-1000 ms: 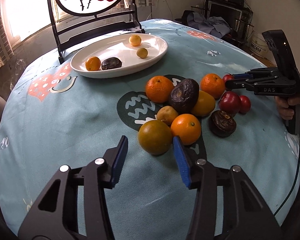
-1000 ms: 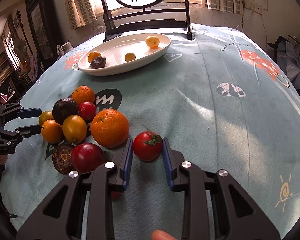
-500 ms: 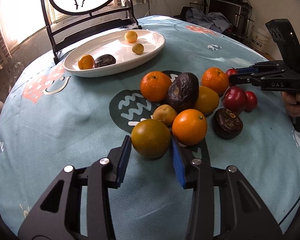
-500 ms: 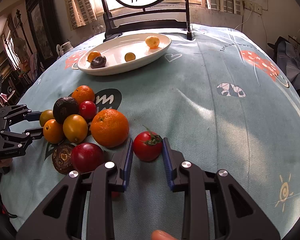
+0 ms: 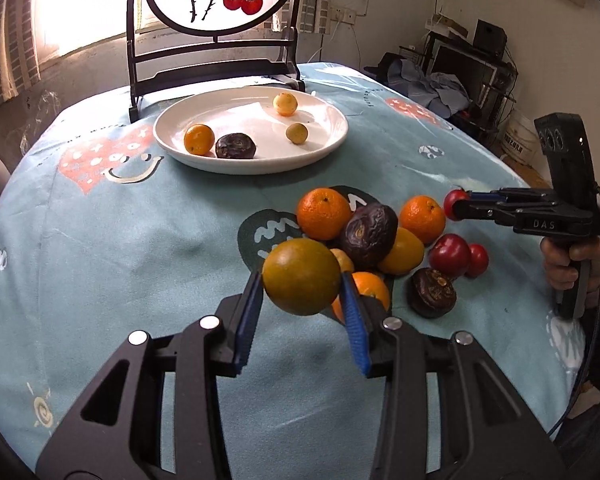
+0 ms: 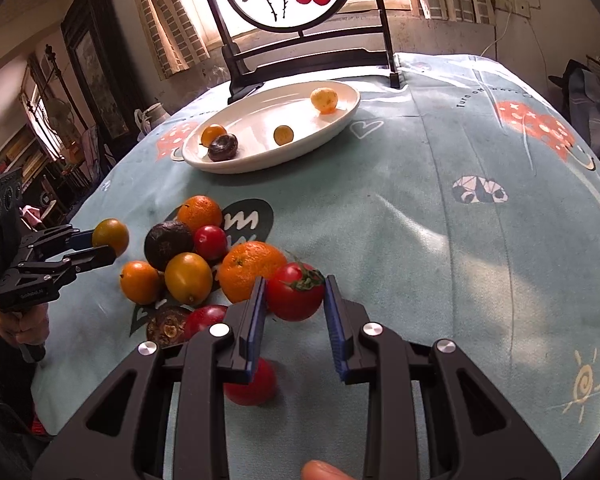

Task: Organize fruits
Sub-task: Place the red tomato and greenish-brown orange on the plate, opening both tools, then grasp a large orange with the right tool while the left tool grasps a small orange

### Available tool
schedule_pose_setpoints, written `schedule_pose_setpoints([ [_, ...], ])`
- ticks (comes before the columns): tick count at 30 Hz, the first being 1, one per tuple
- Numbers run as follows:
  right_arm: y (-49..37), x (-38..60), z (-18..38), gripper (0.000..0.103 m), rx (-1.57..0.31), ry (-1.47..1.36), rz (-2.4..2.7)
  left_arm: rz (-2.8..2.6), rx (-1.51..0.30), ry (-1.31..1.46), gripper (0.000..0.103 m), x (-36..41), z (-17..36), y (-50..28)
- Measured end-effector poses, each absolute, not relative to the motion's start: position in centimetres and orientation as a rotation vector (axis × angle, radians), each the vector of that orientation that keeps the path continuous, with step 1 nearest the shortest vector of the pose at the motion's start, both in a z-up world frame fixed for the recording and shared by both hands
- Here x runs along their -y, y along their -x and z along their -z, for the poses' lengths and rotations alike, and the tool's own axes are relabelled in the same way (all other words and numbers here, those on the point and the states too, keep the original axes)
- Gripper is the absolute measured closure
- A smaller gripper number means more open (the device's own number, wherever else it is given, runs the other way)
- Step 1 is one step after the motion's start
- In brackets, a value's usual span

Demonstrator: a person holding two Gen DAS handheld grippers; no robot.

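My left gripper is shut on a greenish-orange citrus fruit and holds it above the cloth; it also shows in the right wrist view. My right gripper is shut on a red tomato with a green stem, lifted off the table; it shows in the left wrist view. A pile of oranges, dark passion fruits and red plums lies mid-table. A white oval plate at the back holds several small fruits.
A dark wooden stand with a round painted screen stands behind the plate. The round table has a teal patterned cloth. A red fruit lies under my right gripper. Furniture and clutter line the room's walls.
Both grippers closed on their fruits and rose: the left lifted the greenish-orange citrus out of the pile, the right lifted the tomato off the cloth.
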State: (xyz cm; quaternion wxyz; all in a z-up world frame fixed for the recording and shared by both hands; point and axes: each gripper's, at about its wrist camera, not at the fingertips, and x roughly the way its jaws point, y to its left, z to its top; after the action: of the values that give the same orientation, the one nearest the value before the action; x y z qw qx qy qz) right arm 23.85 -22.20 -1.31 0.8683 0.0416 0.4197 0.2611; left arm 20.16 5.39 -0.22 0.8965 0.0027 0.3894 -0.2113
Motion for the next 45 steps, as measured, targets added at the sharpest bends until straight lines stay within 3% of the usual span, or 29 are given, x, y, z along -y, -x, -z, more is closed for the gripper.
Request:
schedule_pose_setpoints([
  [8, -30.3, 17.3, -2.3, 0.074, -0.8, -0.046, -0.59, 0.369, -0.811, 0.034, 0.063, -4.3, -2.1, -28.6],
  [19, -38.8, 12.8, 0.1, 0.074, -0.861, 0.039, -0.568, 0.278, -0.875, 0.021, 0.062, -2.8, -0.5, -38.8],
  [20, -39.0, 12.7, 0.2, 0.07, -0.867, 0.045, -0.567, 0.274, -0.876, 0.018, 0.053, -2.8, -0.4, -38.8],
  [21, -39.1, 12.7, 0.2, 0.067, -0.872, 0.043, -0.563, 0.265, -0.865, 0.016, 0.03, -2.8, -0.6, -38.6],
  [22, -38.9, 12.9, 0.1, 0.067, -0.868, 0.028, -0.569, 0.246, -0.835, 0.018, 0.024, -3.0, -1.0, -38.1],
  [29, -33.9, 15.5, -2.8, 0.067, -0.78, -0.024, -0.604, 0.213, -0.76, 0.062, 0.012, -4.7, -4.1, -32.5],
  [34, -28.7, 17.4, -2.5, 0.067, -0.736, -0.013, -0.619, 0.215, -0.734, 0.102, 0.004, -5.5, -3.6, -26.0],
  [45, -25.4, 18.2, 1.1, 0.065, -0.828, 0.015, -0.612, 0.192, -0.803, 0.087, 0.004, -5.2, 0.7, -21.4],
])
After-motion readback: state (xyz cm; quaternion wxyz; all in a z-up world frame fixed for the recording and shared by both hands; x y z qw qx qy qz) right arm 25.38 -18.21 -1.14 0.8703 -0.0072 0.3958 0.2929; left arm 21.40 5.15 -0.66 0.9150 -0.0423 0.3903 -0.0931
